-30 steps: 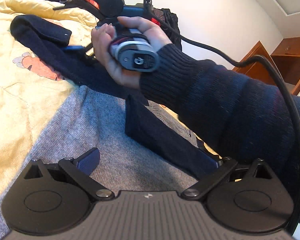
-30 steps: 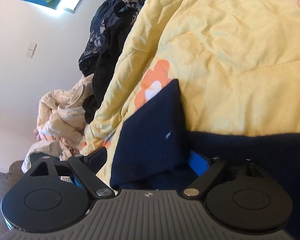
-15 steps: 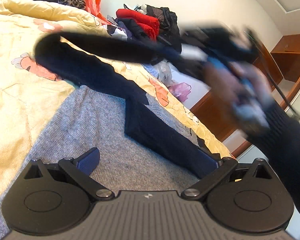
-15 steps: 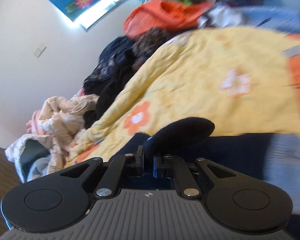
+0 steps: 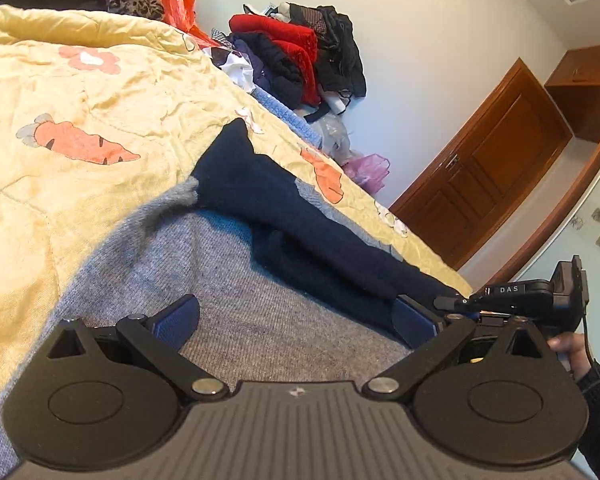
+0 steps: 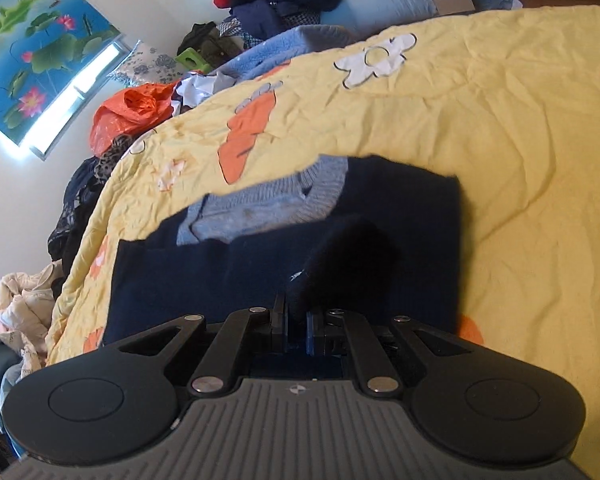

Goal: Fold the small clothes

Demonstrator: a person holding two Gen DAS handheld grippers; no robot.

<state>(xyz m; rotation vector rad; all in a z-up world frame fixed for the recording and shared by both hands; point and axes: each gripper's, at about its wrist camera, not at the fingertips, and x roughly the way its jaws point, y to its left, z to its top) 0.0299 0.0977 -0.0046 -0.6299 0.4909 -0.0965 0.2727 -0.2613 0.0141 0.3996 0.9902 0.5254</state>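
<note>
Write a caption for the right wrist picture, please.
Right gripper pinches a navy sleeve over a grey-and-navy sweater on a yellow quilt.

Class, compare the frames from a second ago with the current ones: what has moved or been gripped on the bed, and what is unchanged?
The right gripper, open around the navy sleeve a second ago, has shut on its end and carried it across the grey sweater, from the far left to the near right. The sleeve now lies folded over the sweater. The left gripper stays open, low over the sweater; the yellow quilt is unchanged.
</note>
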